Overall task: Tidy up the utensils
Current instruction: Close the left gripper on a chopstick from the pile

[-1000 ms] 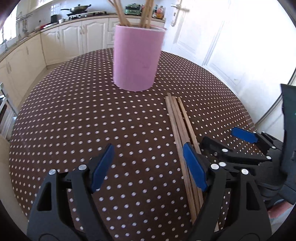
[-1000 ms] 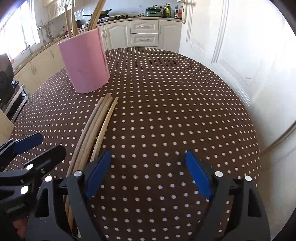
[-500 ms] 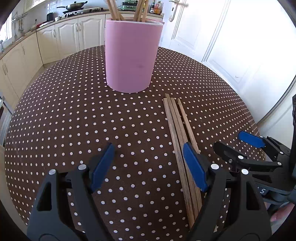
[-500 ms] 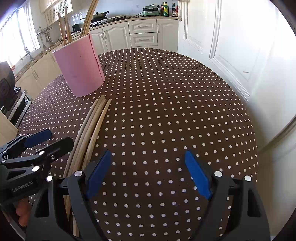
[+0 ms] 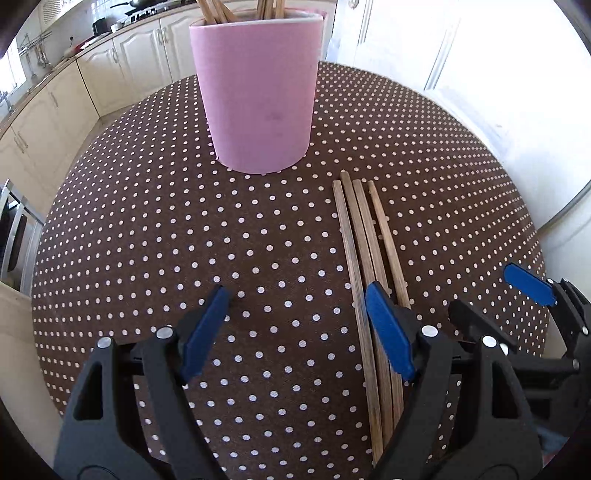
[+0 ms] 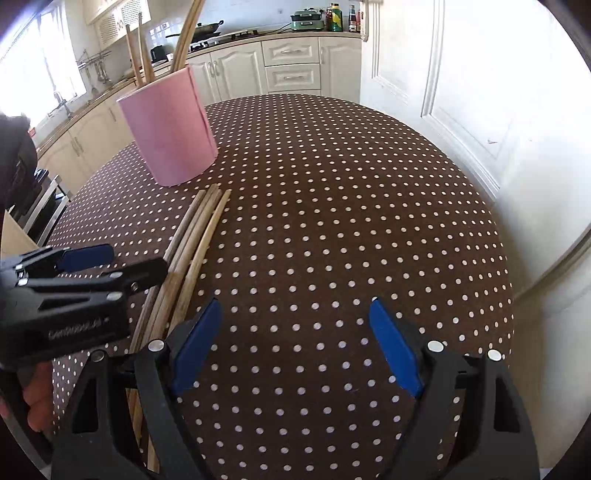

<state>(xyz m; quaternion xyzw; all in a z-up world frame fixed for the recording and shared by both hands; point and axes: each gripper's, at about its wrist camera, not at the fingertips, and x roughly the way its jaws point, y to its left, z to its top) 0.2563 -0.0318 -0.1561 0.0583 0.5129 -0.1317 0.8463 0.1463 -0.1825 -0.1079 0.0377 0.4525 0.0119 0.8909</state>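
Left tool: my left tool (image 5: 295, 325) sits low in the frame with its jaws spread wide and nothing between them. Its right blue pad (image 5: 388, 330) overlaps the lying chopsticks in the picture; I cannot tell whether it touches them.

Right tool: my right tool (image 6: 295, 343) is likewise released and empty, hovering over bare polka-dot cloth at the bottom centre of its view, with the chopsticks off to its lower left.

Chopsticks: four loose wooden chopsticks (image 5: 364, 240) lie side by side on the counter (image 5: 147, 229), running from lower right of the left view up towards centre. Their far tips stop just short of the holder.

Holder: the pink utensil holder (image 5: 258, 99) stands upright at top centre of the left view, already carrying several chopsticks (image 6: 184, 33) that lean out of its rim.

Step in hand: I judge this as the approach to a pick; some sticks are stowed and the four on the cloth remain.

Next move: I would slide the left tool rightward so one stick sits between the pads, close on it alone, then lift and tip it upright over the holder's mouth. The sticks lie tight together, so separating one calls for care.
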